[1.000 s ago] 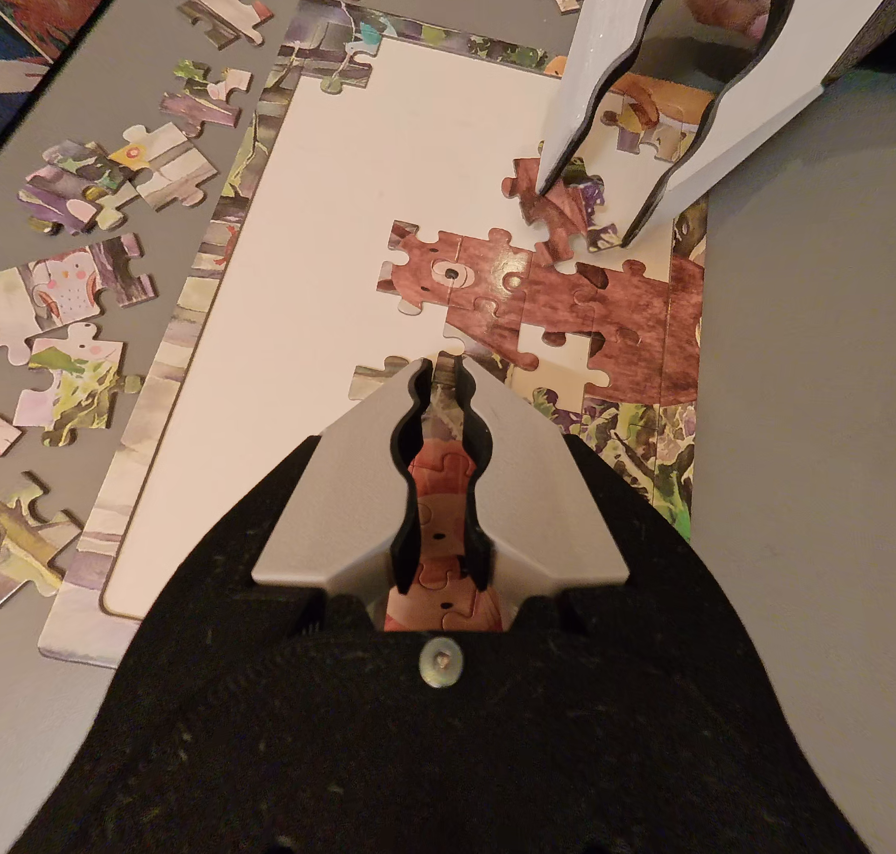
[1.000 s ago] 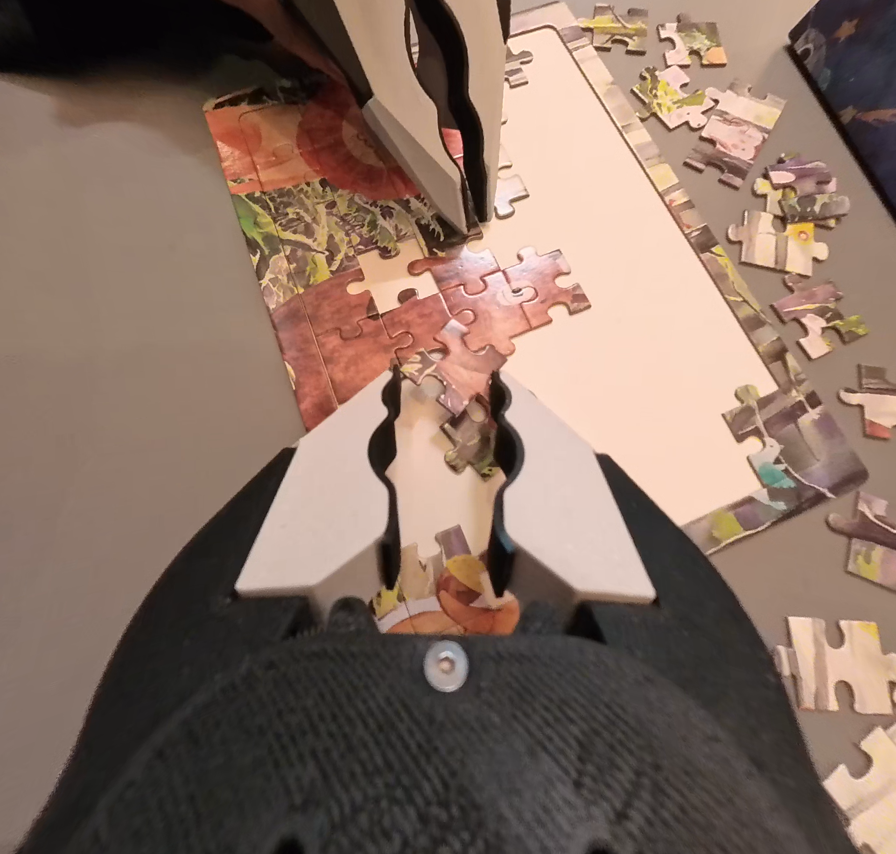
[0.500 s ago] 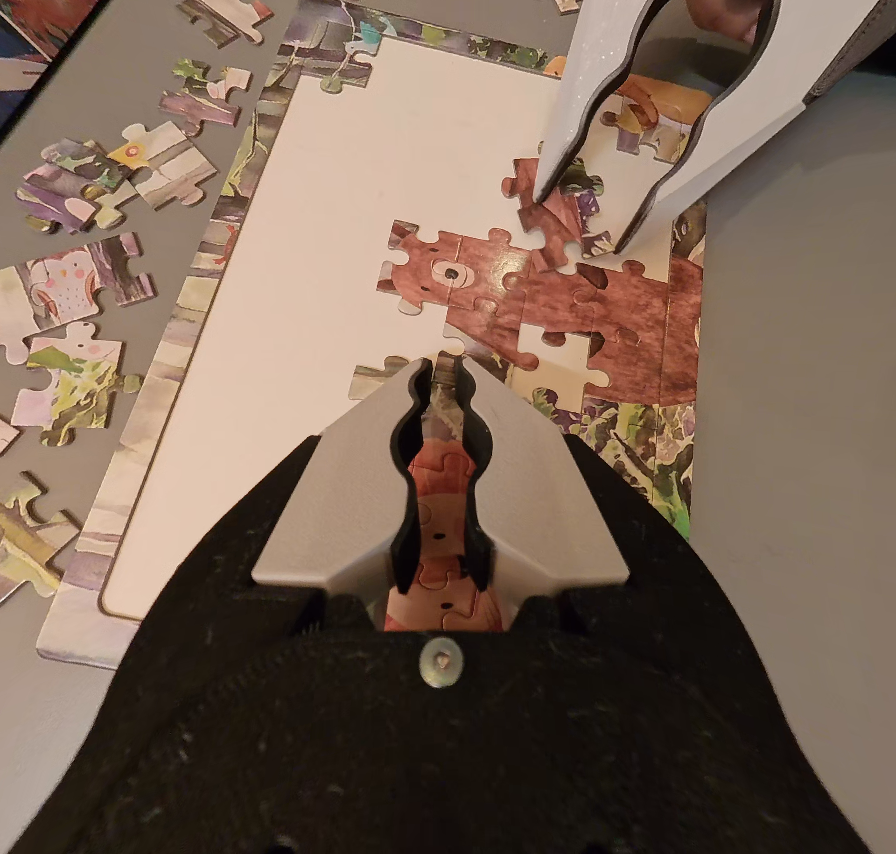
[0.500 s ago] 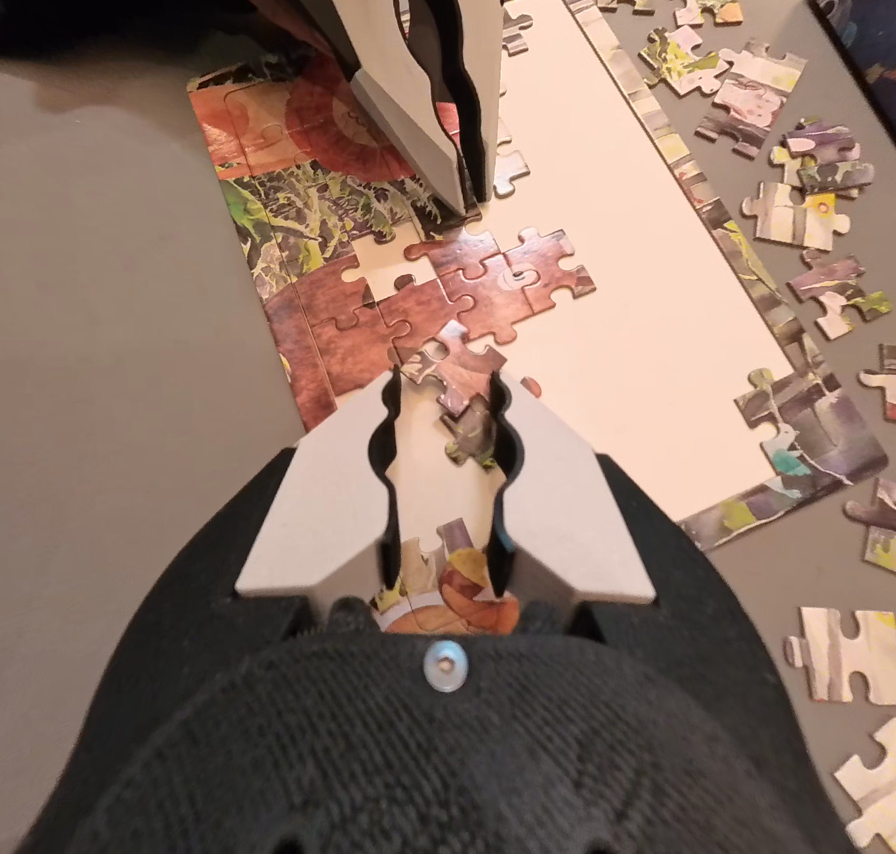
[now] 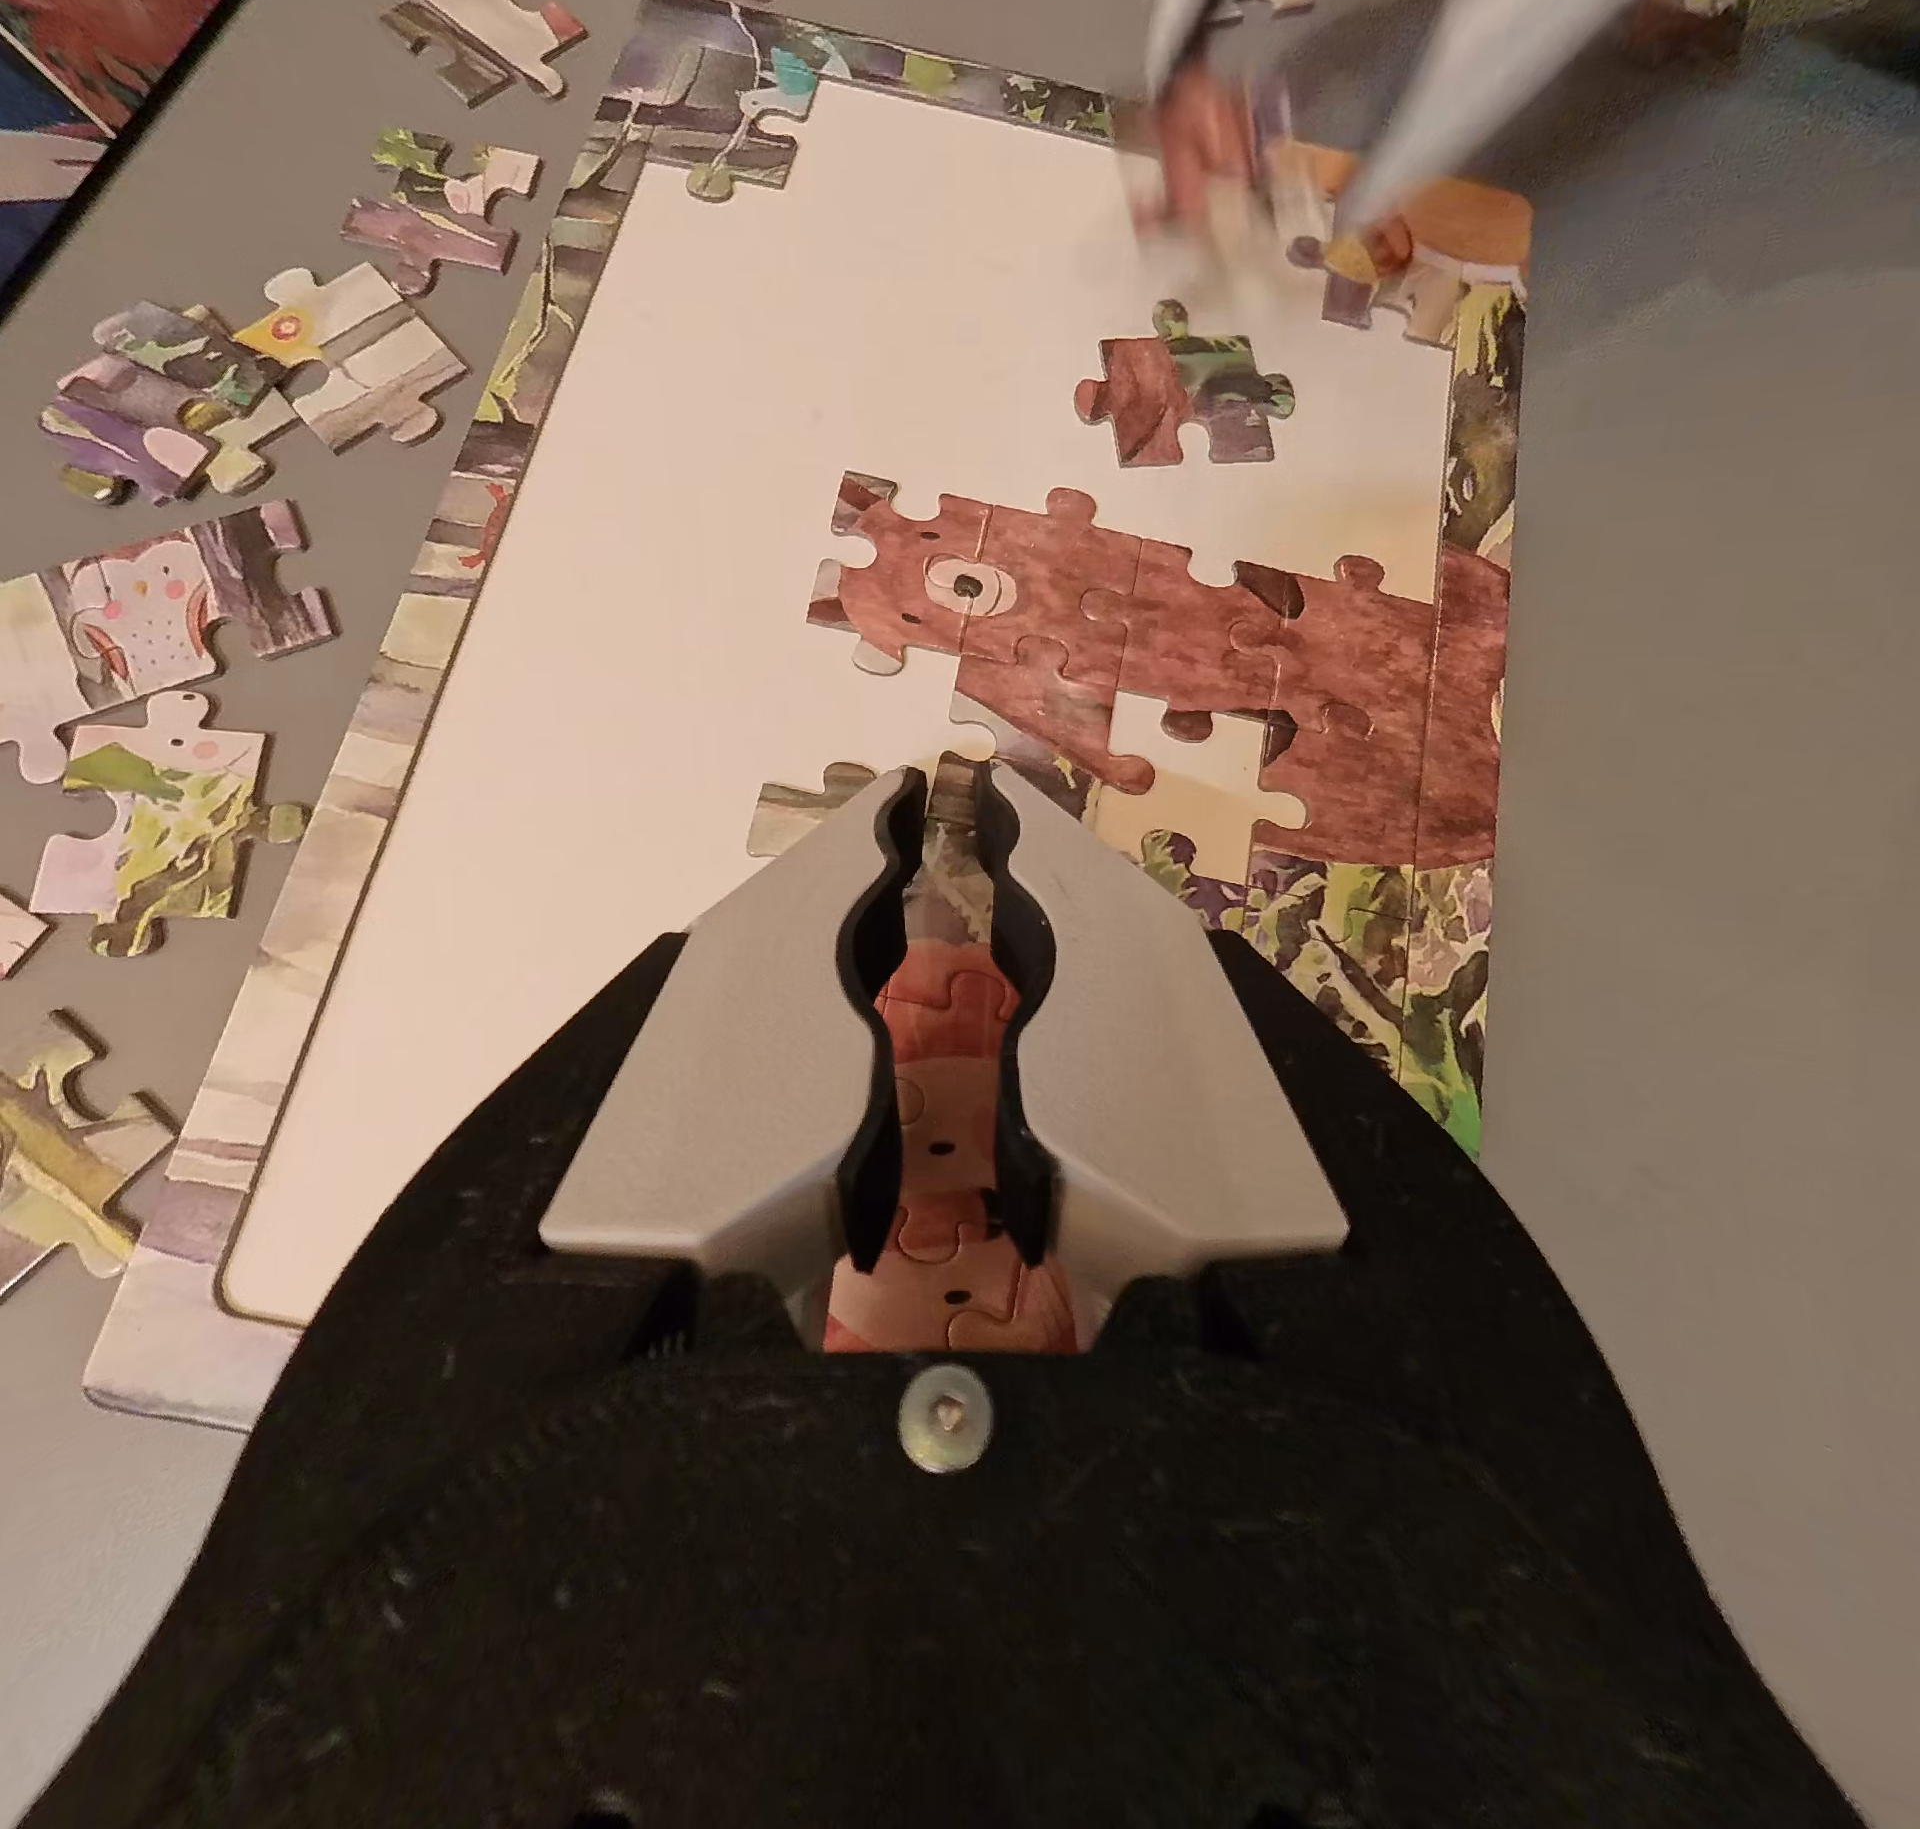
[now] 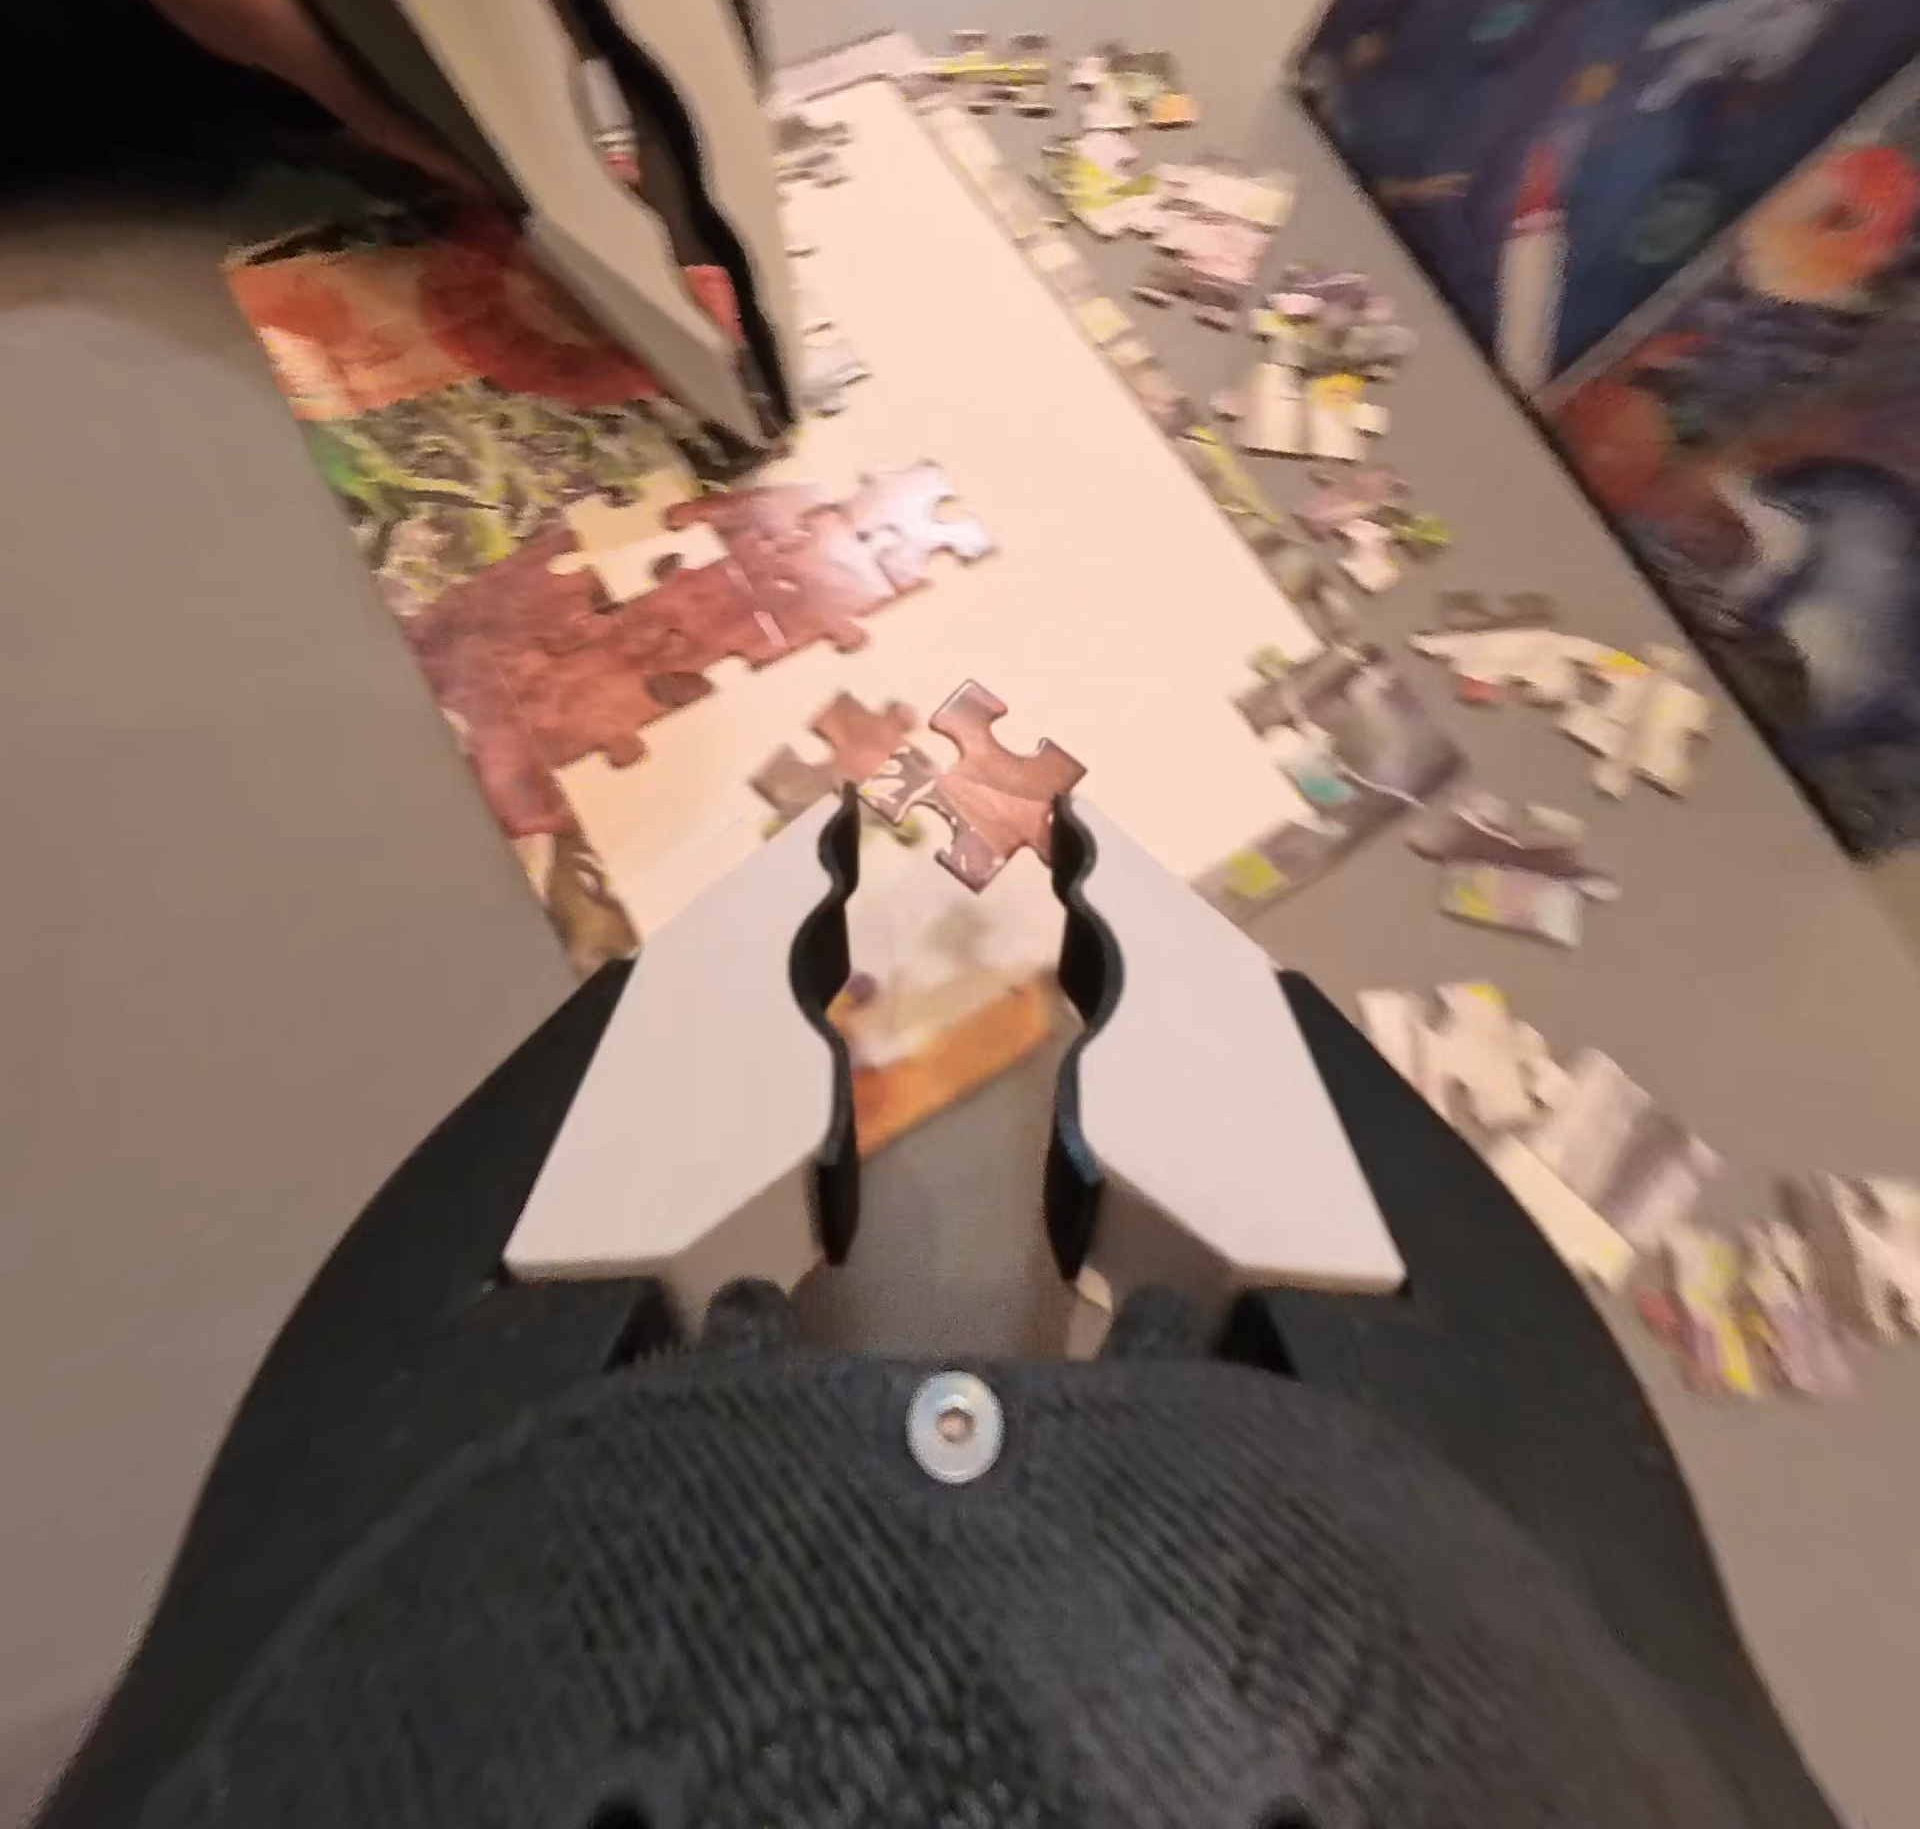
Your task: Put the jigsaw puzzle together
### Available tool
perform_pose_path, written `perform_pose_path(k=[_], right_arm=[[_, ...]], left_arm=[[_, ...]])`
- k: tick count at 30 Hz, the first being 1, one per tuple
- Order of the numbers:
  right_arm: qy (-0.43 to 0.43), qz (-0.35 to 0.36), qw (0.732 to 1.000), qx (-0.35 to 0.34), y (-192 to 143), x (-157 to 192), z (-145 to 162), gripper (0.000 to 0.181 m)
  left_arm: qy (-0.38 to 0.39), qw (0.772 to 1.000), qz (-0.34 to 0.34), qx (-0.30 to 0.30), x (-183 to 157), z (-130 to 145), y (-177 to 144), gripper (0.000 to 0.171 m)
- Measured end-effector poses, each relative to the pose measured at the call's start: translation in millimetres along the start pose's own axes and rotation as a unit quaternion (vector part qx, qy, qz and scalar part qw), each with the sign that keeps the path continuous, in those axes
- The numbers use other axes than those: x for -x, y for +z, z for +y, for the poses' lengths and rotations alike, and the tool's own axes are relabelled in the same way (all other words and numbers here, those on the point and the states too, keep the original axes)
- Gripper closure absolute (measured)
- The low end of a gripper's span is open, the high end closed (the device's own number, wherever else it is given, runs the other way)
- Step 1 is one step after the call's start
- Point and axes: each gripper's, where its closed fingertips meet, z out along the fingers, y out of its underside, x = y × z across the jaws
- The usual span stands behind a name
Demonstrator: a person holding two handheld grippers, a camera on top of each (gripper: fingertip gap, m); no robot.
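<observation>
Your right gripper (image 6: 954, 811) pinches a brown piece (image 6: 977, 787) by its edges above the puzzle board (image 5: 727, 574); your left gripper (image 5: 961, 792), nearly closed, presses the assembled section (image 5: 1195, 636); a thin grip could let it twist or drop

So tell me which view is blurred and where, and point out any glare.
Left wrist view: mostly sharp, only the right gripper at top right is motion-smeared; faint sheen on the brown bear pieces. Right wrist view: background puzzle board and loose pieces streaked by motion, while the held brown piece stays sharp; a pale glare washes out the joined piece at the cluster's far end.
</observation>
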Motion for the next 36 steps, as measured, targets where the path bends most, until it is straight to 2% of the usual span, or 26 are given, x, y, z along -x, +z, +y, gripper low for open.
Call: perform_pose_path(k=[3,5,8,17,29,31,33,36], right_arm=[[0.047,0.029,0.998,-0.013,-18,-27,15,0.146],[0.079,0.041,0.996,0.011,-23,-42,36,0.146],[0.096,0.056,0.994,0.011,-32,-52,49,0.146],[0.062,0.041,0.997,0.035,-37,-47,69,0.146],[0.103,0.090,0.990,0.040,-18,-54,60,0.145],[0.106,0.101,0.989,0.036,-16,-59,60,0.133],[0.103,0.113,0.988,0.025,-18,-63,56,0.126],[0.101,0.139,0.985,-0.021,-32,-71,41,0.128]], left_arm=[[0.000,1.000,0.000,0.000,0,0,0,0.161],[0.001,1.000,-0.001,0.000,0,0,0,0.161],[0.000,1.000,0.000,0.000,0,0,0,0.161],[-0.001,1.000,0.001,0.000,0,0,0,0.162],[-0.005,1.000,0.004,0.000,0,-1,0,0.161],[-0.005,1.000,0.004,0.000,0,-1,0,0.161],[-0.005,1.000,0.004,0.000,0,-1,0,0.161],[-0.001,1.000,0.000,0.000,0,-1,0,0.161]])
